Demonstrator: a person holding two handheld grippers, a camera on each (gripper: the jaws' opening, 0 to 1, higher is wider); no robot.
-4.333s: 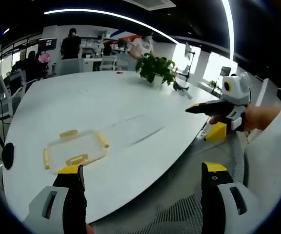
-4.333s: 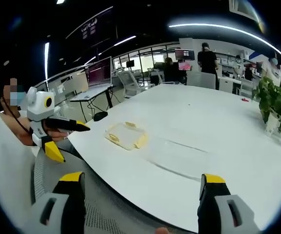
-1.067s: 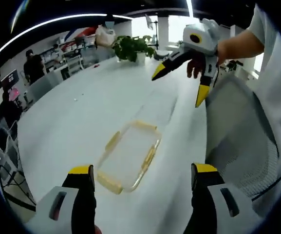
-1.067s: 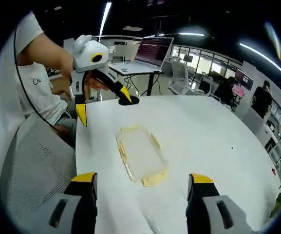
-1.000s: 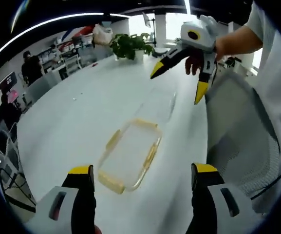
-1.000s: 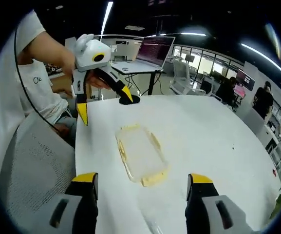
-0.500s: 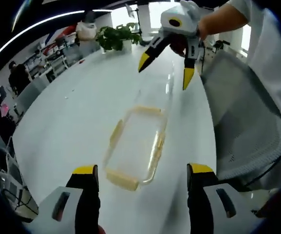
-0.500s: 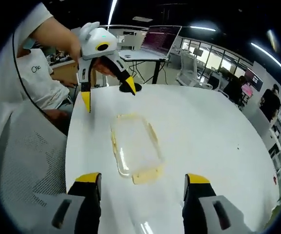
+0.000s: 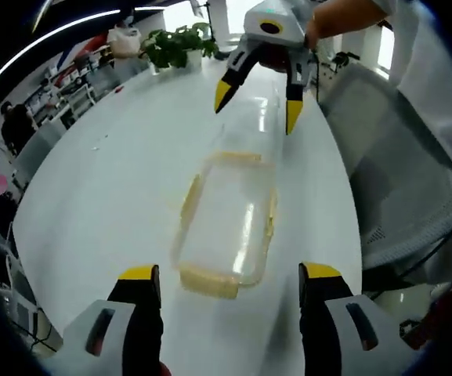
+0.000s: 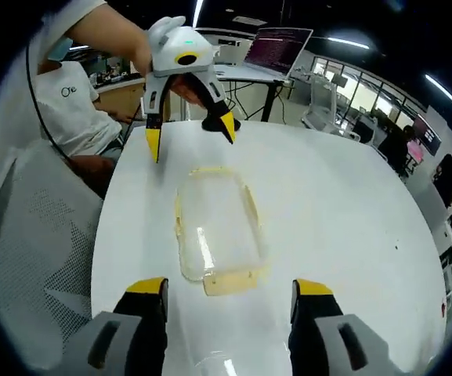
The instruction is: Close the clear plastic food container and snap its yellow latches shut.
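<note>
A potted plant [image 9: 171,45], a mesh chair [image 9: 402,180] and a laptop [image 10: 275,47] around the white table [image 9: 108,196]

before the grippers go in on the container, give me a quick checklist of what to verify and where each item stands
1. Container sits flat on the white table: ok.
2. Left gripper open and lined up with the container's near end: ok, jaws wide apart.
3. Right gripper open, facing the opposite end: ok.
4. Neither gripper touching the container yet: ok, both hover short of it.
5. Lid seated squarely on the base: cannot tell, the clear plastic hides the seam.
6. Yellow latches snapped down: cannot tell; the end latch looks splayed outward on the table, so probably not ok.
</note>
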